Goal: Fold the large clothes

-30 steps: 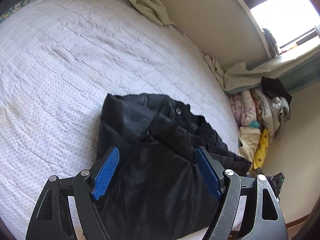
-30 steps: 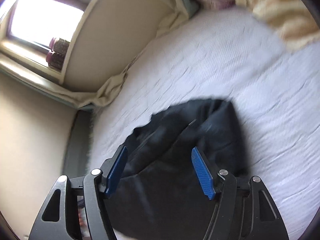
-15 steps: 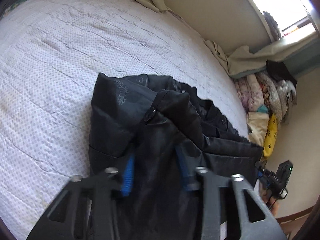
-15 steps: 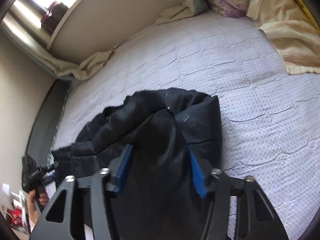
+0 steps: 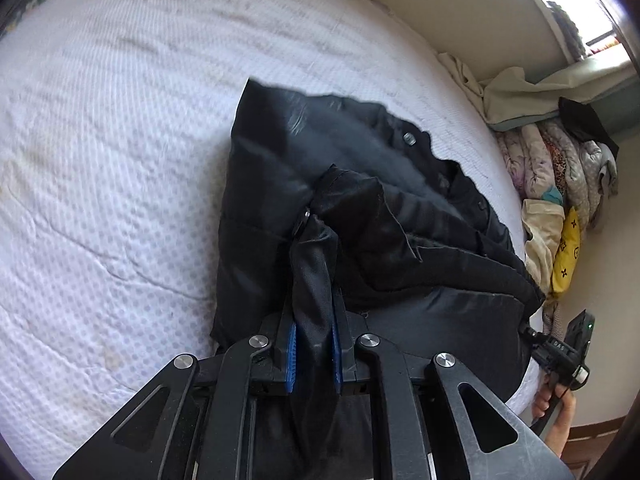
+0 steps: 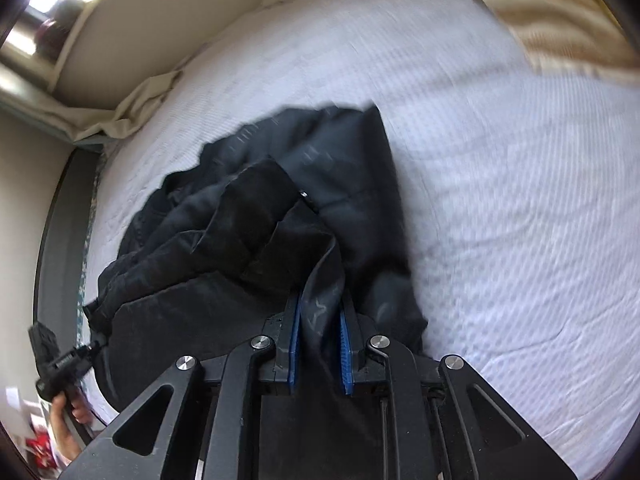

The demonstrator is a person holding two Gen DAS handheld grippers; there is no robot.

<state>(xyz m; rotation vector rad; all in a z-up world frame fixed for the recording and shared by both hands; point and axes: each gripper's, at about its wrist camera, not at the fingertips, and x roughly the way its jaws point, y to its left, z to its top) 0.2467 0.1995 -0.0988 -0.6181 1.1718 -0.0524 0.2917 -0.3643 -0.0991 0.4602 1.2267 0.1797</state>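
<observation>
A black padded jacket (image 5: 360, 184) lies bunched on the white quilted bed (image 5: 120, 120), near its front edge. My left gripper (image 5: 313, 316) is shut on a fold of the jacket's near hem, fabric pinched between its blue pads. In the right wrist view the jacket (image 6: 280, 208) lies the same way and my right gripper (image 6: 320, 320) is shut on another fold of its near edge. Each gripper shows in the other's view, at the jacket's far corner: the right one in the left wrist view (image 5: 560, 356), the left one in the right wrist view (image 6: 60, 360).
A pile of folded clothes and bedding (image 5: 560, 184) sits at the bed's right end under a window sill. A beige blanket (image 6: 552, 20) lies at the far right. Crumpled cream cloth (image 6: 132, 112) lines the wall. The bed's dark frame edge (image 6: 52, 240) runs on the left.
Both grippers went from wide open above the jacket to shut on its near edge. The jacket fabric is now pulled up and bunched between the pads.
</observation>
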